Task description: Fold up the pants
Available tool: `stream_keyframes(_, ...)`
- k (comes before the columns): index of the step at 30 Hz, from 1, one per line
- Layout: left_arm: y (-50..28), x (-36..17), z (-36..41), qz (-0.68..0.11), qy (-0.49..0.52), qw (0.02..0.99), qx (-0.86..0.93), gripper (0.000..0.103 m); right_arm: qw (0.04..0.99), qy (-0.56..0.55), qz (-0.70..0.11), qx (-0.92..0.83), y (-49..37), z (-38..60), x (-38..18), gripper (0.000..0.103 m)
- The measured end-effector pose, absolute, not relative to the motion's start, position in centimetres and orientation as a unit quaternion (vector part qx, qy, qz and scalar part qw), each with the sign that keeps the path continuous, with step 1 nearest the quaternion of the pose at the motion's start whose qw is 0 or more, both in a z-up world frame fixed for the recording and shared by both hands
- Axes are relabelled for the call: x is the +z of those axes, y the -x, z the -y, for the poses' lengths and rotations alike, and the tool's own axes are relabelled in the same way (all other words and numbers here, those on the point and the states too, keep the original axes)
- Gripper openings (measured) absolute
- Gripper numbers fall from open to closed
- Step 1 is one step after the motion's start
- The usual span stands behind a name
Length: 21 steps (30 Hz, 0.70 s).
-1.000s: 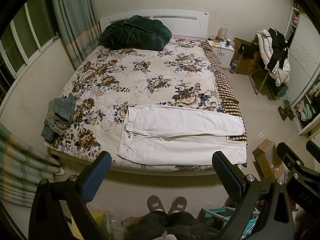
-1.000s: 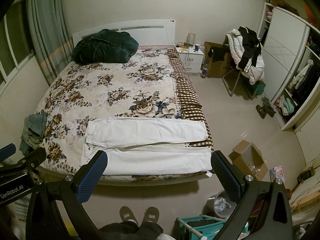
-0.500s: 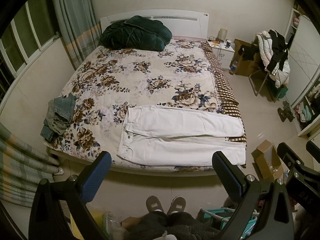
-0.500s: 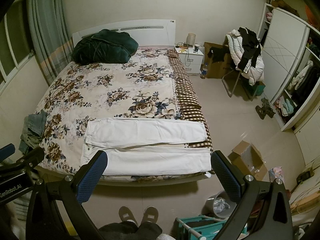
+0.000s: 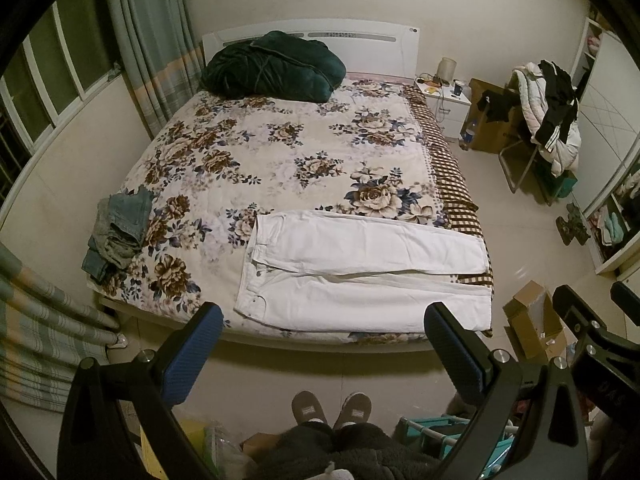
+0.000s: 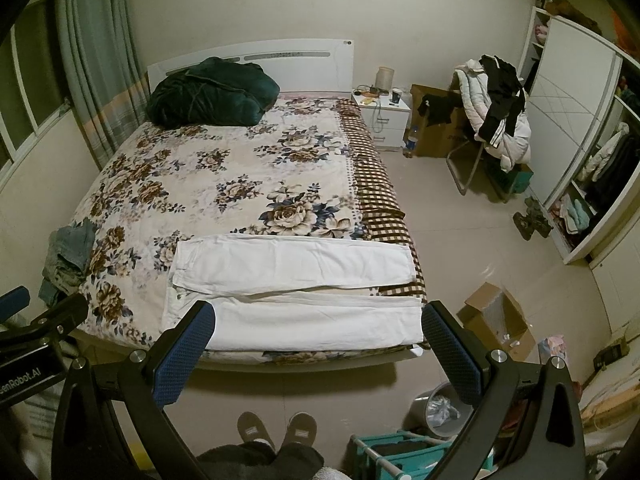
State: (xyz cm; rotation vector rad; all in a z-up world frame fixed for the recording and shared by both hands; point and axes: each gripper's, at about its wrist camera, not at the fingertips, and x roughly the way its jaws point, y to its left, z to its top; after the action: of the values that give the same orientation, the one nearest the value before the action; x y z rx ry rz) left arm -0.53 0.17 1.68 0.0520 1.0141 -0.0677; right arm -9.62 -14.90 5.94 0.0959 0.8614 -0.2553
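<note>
White pants (image 5: 360,272) lie flat along the near edge of the floral bed (image 5: 280,152), waistband to the left, both legs stretched right, side by side. They also show in the right wrist view (image 6: 292,288). My left gripper (image 5: 324,356) is open and empty, held above the floor in front of the bed, apart from the pants. My right gripper (image 6: 320,348) is open and empty too, at a similar distance from the bed. The right gripper also shows at the right edge of the left wrist view (image 5: 592,332).
Folded jeans (image 5: 116,232) lie at the bed's left edge. A dark green blanket (image 5: 272,68) sits by the headboard. A cardboard box (image 6: 496,320), a bin (image 6: 436,408) and a teal rack (image 6: 392,452) stand on the floor at the right. My slippers (image 6: 276,428) are below.
Both views have shifted slightly, so the bed and pants sit a touch lower in the frames. Both grippers stay open and empty.
</note>
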Motion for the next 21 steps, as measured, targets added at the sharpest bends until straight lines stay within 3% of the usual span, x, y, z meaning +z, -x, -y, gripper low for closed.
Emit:
stream_keyframes(13, 0.7, 1.6, -0.4, -0.486, -0.024, 0.873, -0.031, 0.103, 0.898, -0.047, -0.422, -0.117, 8.6, 14.2, 5.7, 0.103)
stream_keyframes(21, -0.9, 0.8, 0.3, -0.482, -0.025, 0.876, -0.009, 0.103, 0.893, -0.057, -0.431, -0.117, 6.5, 17.3, 1.3, 0.103)
